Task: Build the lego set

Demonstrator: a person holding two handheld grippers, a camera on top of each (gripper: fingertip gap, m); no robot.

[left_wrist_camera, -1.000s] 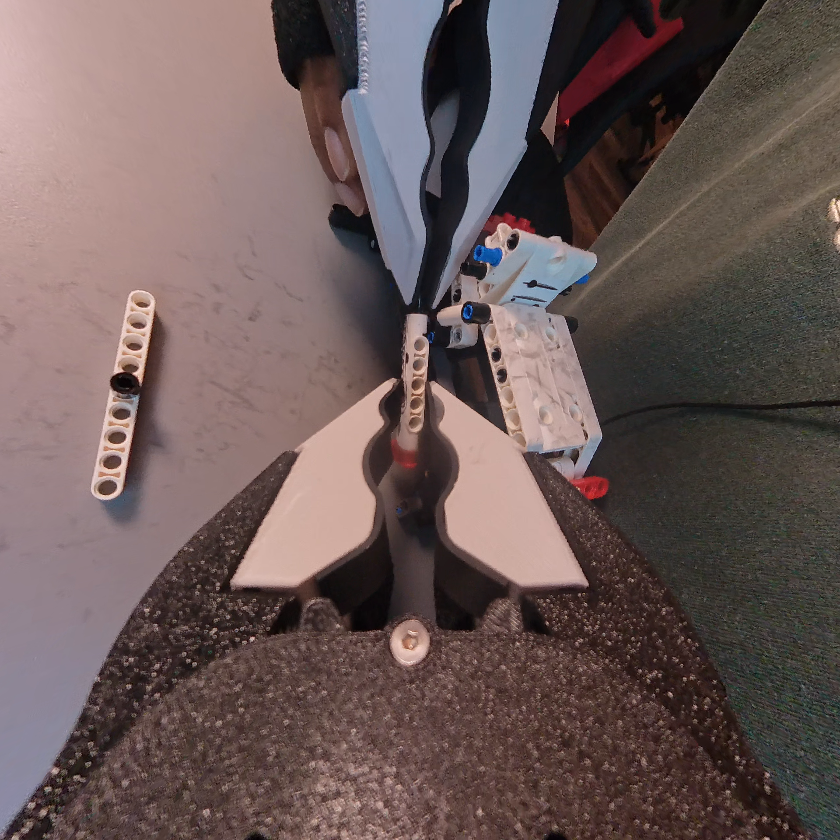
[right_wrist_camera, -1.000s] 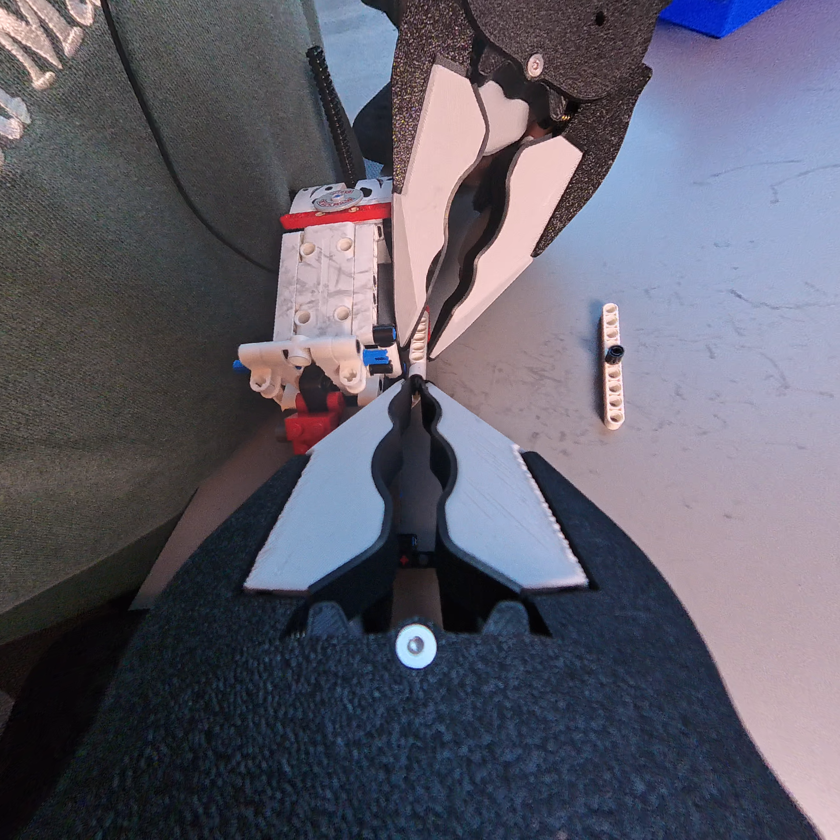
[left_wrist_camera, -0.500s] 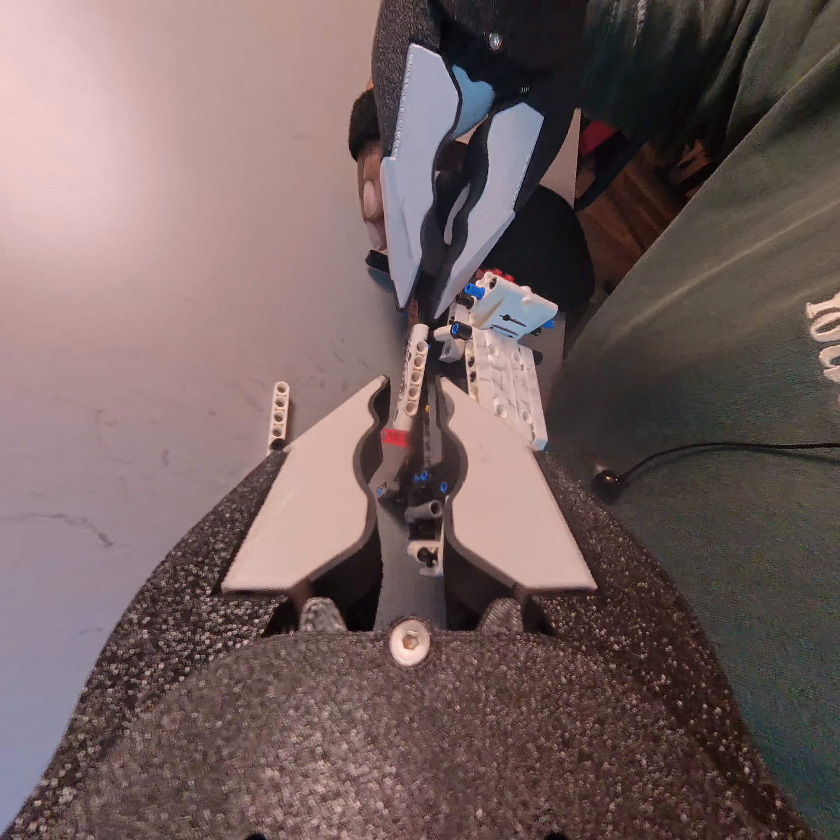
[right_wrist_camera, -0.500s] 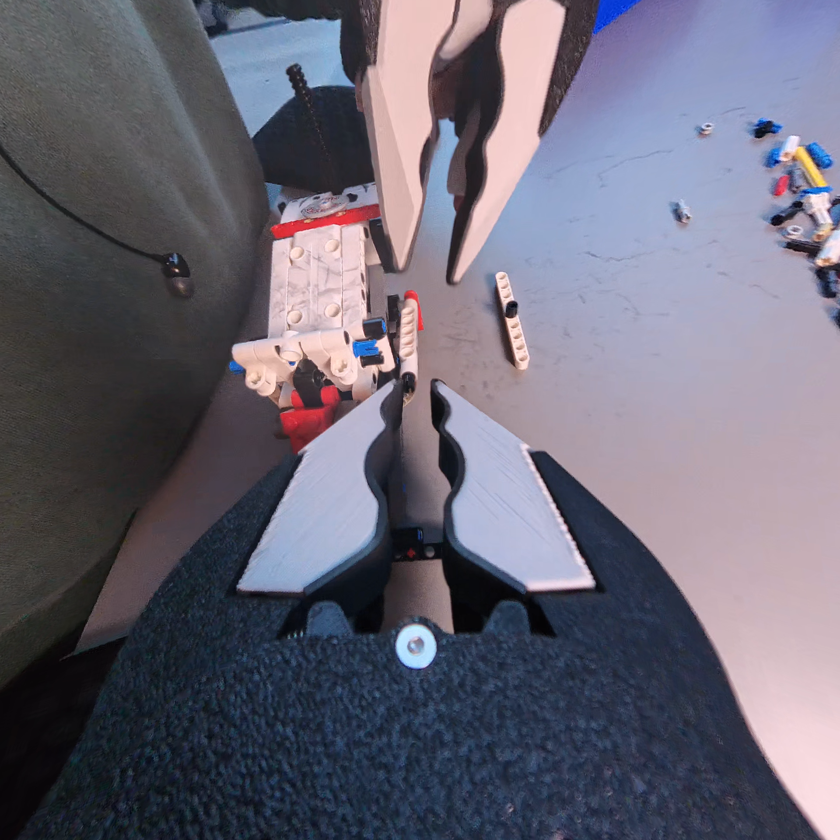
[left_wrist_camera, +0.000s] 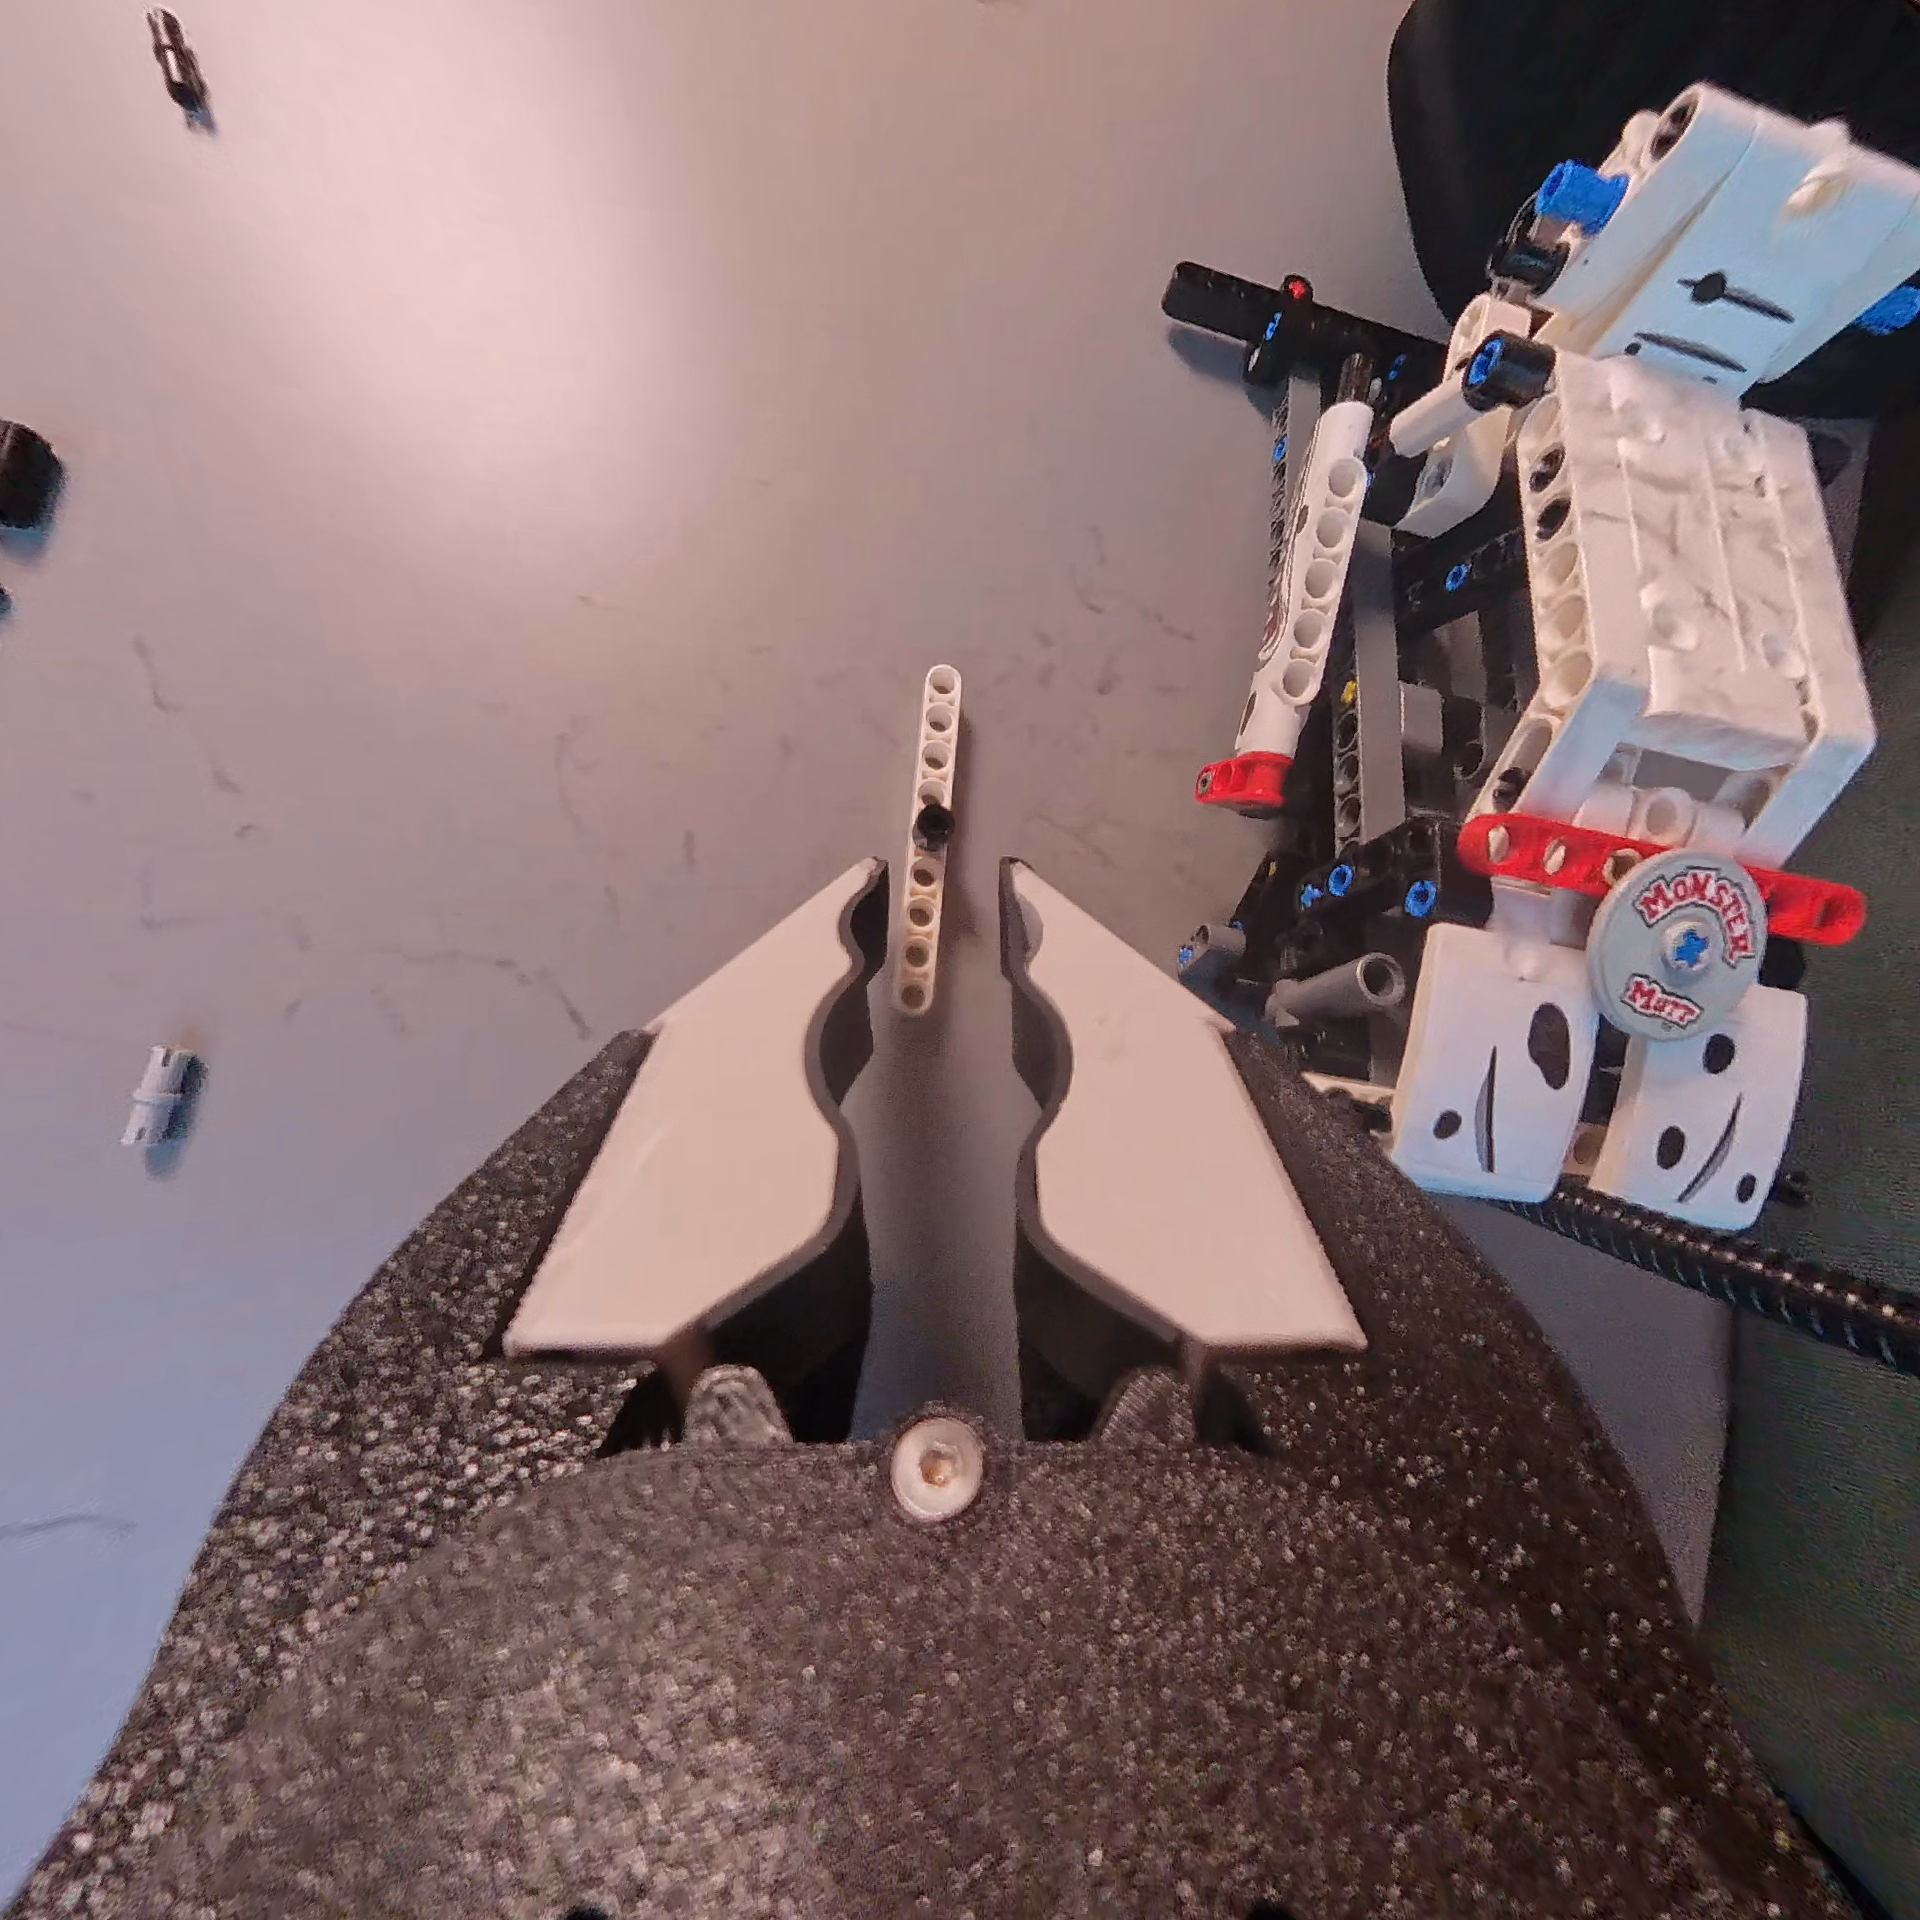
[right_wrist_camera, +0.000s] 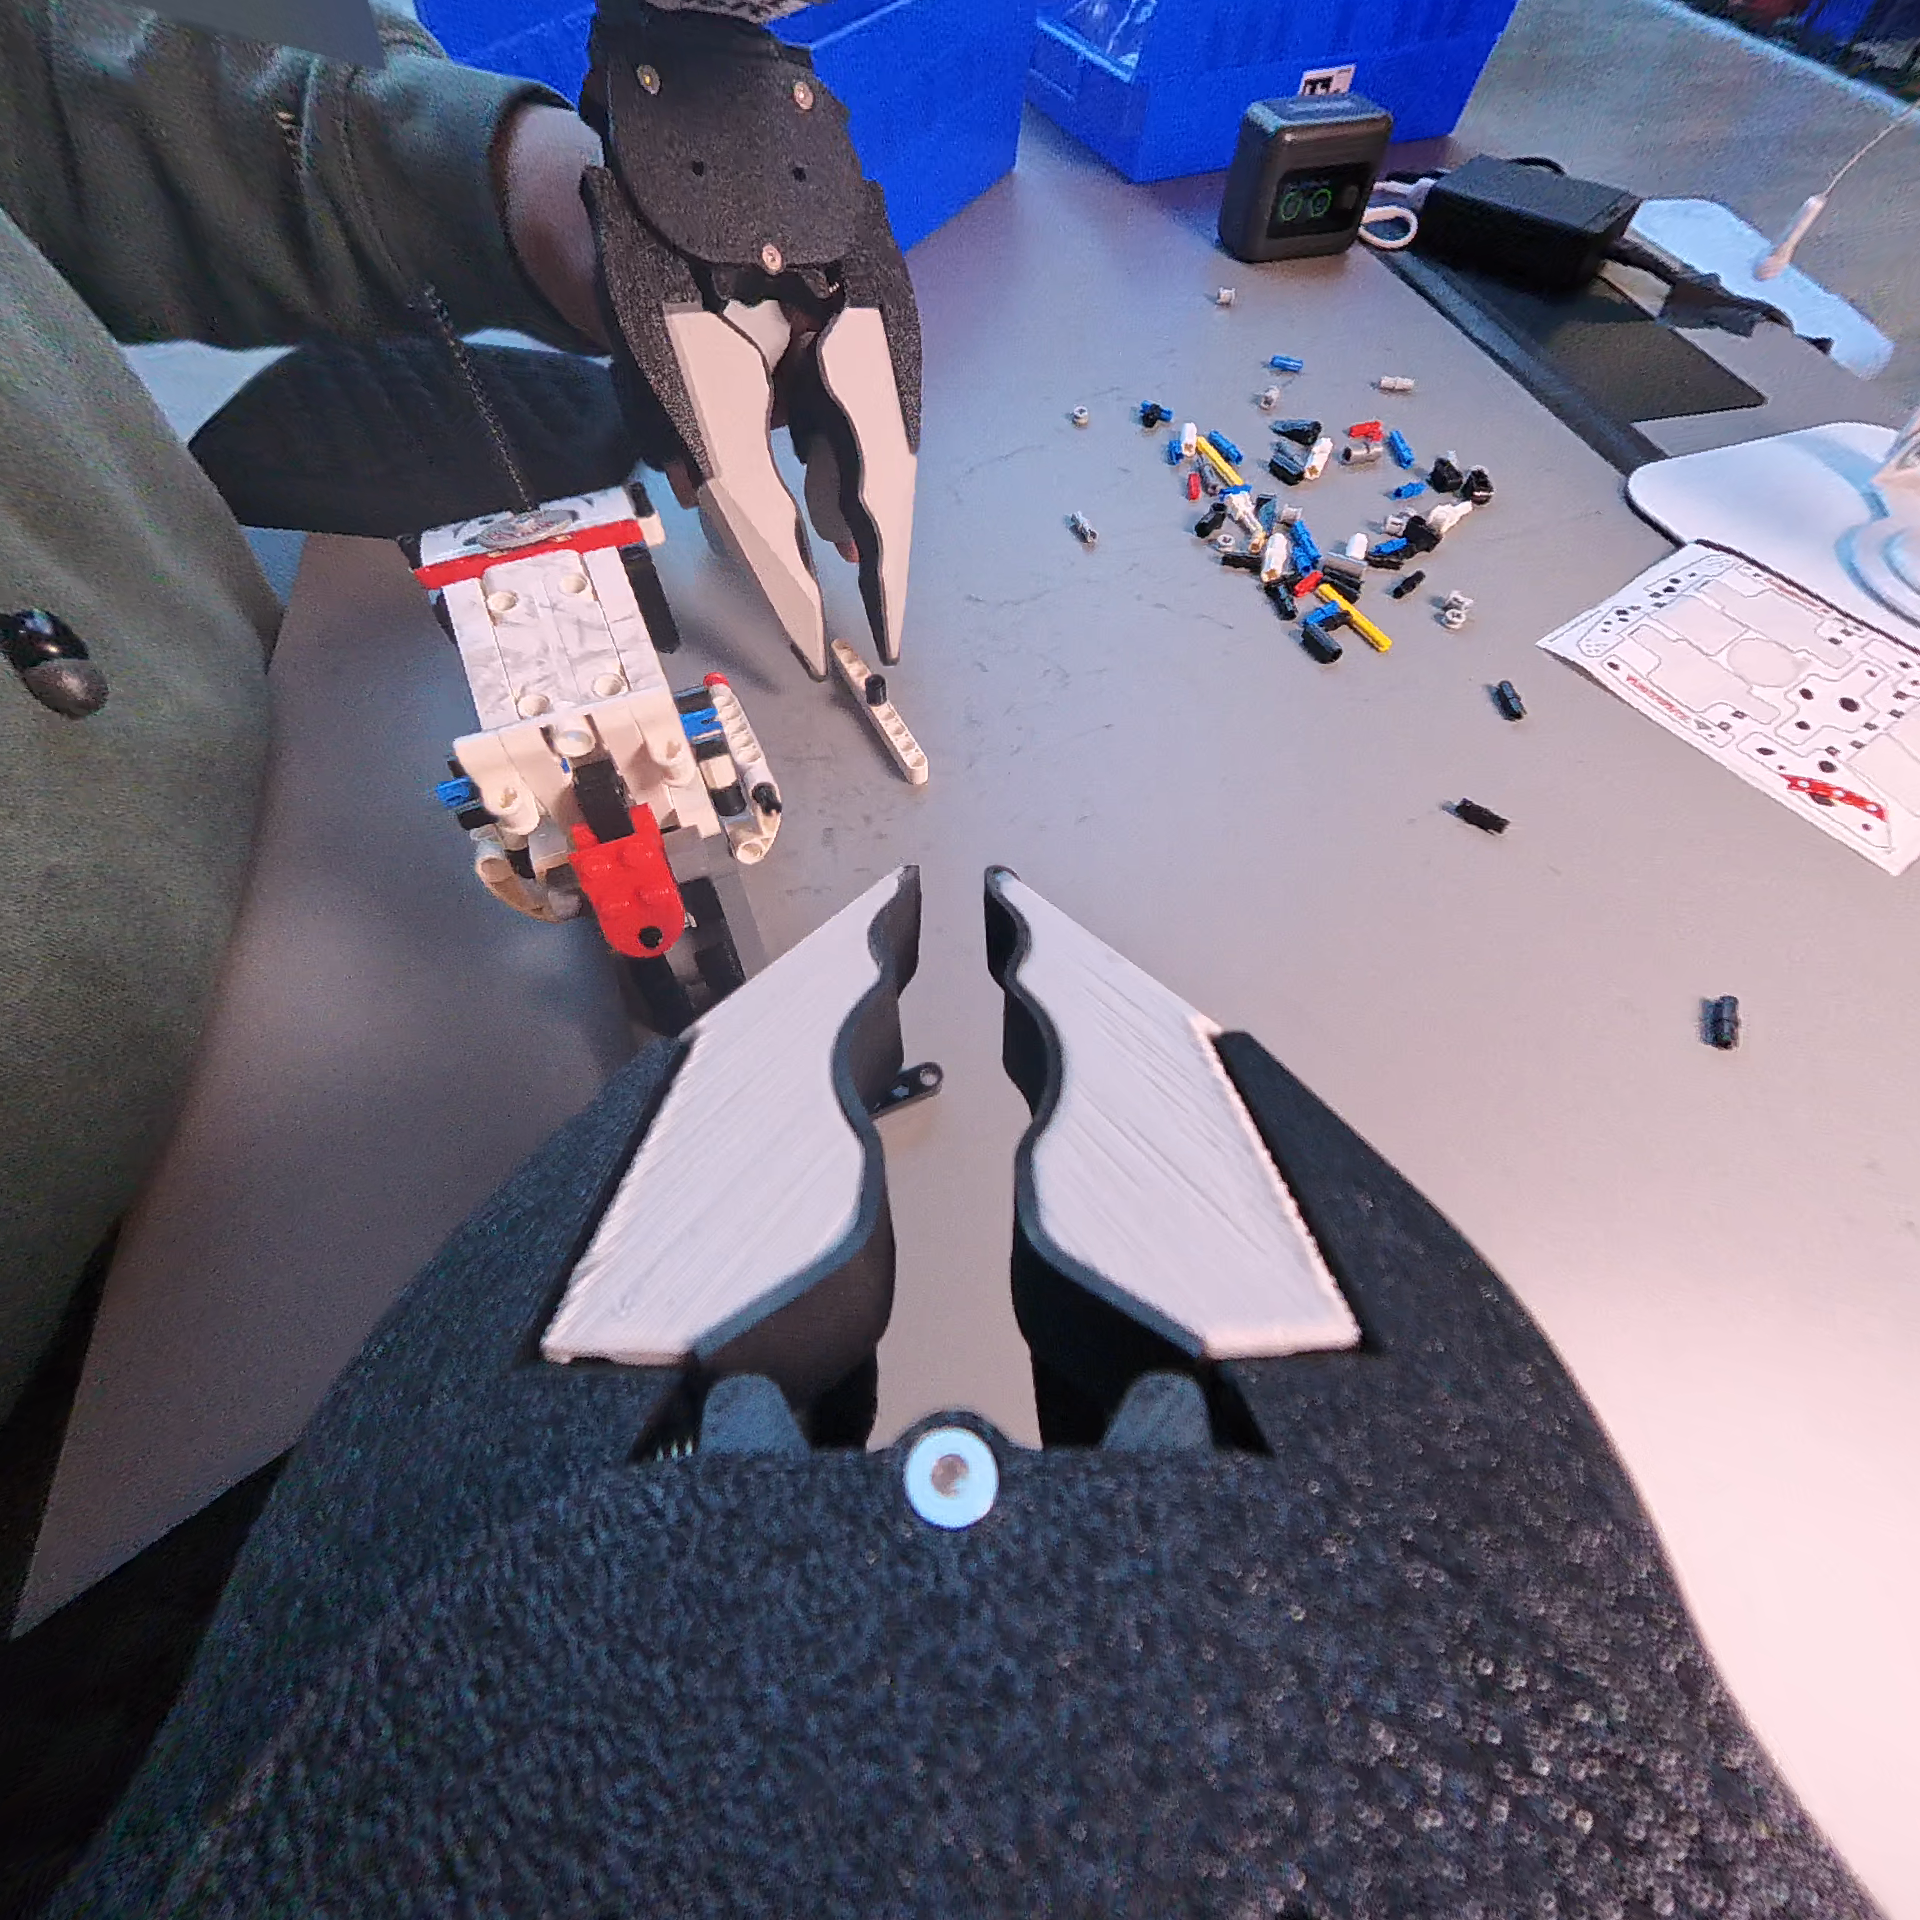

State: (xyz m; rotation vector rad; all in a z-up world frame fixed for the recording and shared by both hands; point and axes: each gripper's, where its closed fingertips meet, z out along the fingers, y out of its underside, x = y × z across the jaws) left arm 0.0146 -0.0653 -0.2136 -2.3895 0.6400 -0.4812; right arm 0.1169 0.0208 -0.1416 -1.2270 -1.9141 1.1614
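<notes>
Grey tabletop (right_wrist_camera: 1195, 935) w/ blue bins (right_wrist_camera: 1195, 94) at back, glare.

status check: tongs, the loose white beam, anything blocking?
Left tongs open, straddling white beam flat on table. Right tongs open, empty. Lego truck beside the beam, apart. Nothing blocking.

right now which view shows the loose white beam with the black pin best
The left wrist view: the white beam lies flat on the table, centred and large, its holes and black pin plain, near end between the open left gripper tips. The right wrist view shows it smaller, farther off, its far end partly hidden behind the left gripper.
</notes>
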